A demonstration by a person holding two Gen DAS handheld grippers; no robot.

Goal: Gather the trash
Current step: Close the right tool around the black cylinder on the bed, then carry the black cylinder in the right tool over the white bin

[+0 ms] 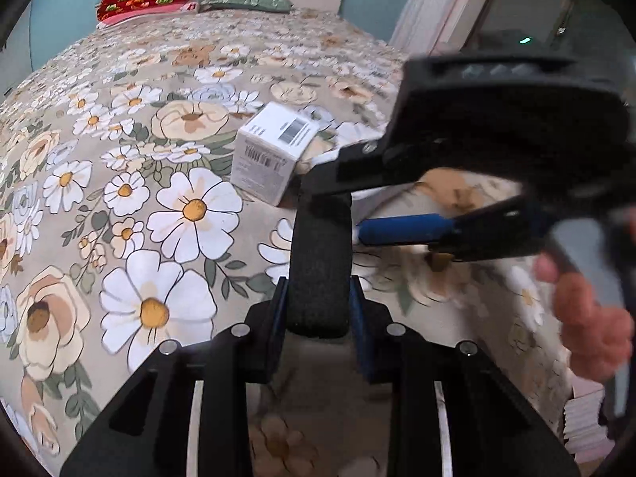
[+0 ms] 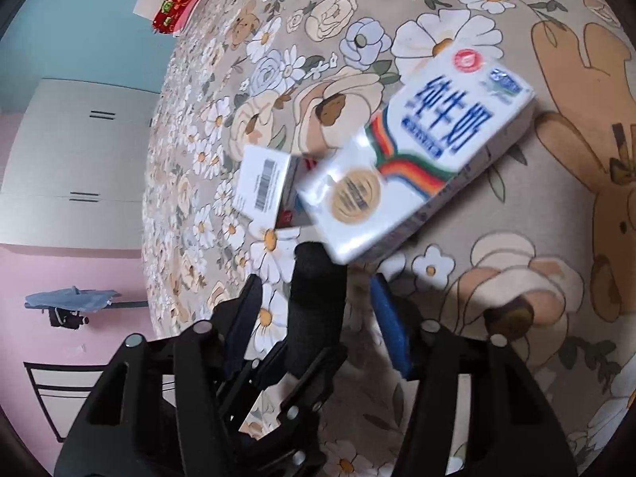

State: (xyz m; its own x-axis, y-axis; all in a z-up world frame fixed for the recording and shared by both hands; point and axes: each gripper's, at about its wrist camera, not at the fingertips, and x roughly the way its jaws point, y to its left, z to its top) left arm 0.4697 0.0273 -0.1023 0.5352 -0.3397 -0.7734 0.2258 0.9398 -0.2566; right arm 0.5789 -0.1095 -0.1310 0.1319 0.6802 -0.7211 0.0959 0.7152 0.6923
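Right wrist view alone shows you the milk carton lying on the floral bedspread, touching the small white box. Your right gripper stands released, nothing between its fingers. Your left gripper is clenched, empty.

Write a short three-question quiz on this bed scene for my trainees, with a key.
1. Which lies nearer the right gripper: the milk carton or the small white box?
2. True or false: the milk carton stands upright.
3. The small white box's top shows: A a barcode, B a rainbow, C a flower.
Key: 1 the milk carton; 2 false, it lies on its side on the floral bedspread; 3 A.
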